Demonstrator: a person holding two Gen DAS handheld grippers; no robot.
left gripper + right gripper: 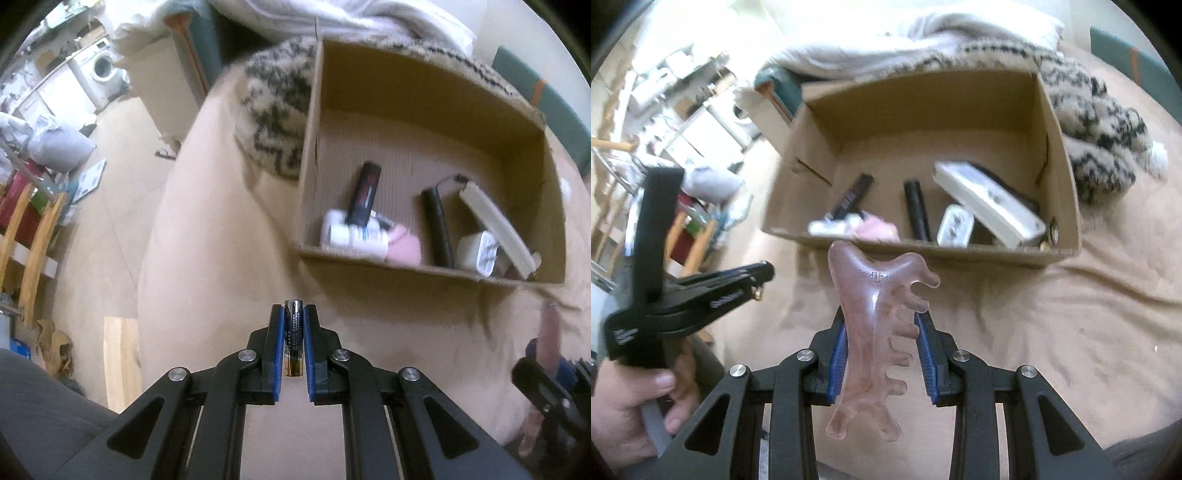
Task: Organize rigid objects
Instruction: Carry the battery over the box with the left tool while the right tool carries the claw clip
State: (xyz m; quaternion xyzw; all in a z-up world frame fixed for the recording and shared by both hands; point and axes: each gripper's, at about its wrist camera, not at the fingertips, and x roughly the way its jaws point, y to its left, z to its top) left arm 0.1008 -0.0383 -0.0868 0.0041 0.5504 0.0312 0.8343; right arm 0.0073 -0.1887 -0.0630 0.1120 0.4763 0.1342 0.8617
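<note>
Beige bedspread (221, 221) with cardboard box (406, 96); left jaws clamping battery (293, 338), right jaws clamping pink comb (875, 332), lettering unreadable.

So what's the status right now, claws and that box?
Left claw shut on battery. Right claw shut on pink comb. Cardboard box ahead, open, part filled. Nothing in the way.

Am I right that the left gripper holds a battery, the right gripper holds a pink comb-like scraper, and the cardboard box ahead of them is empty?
Not quite: the cardboard box is not empty. Both wrist views show several things lying in it. The rest stands: the left gripper holds a battery, and the right gripper holds the pink comb-like scraper.
</note>
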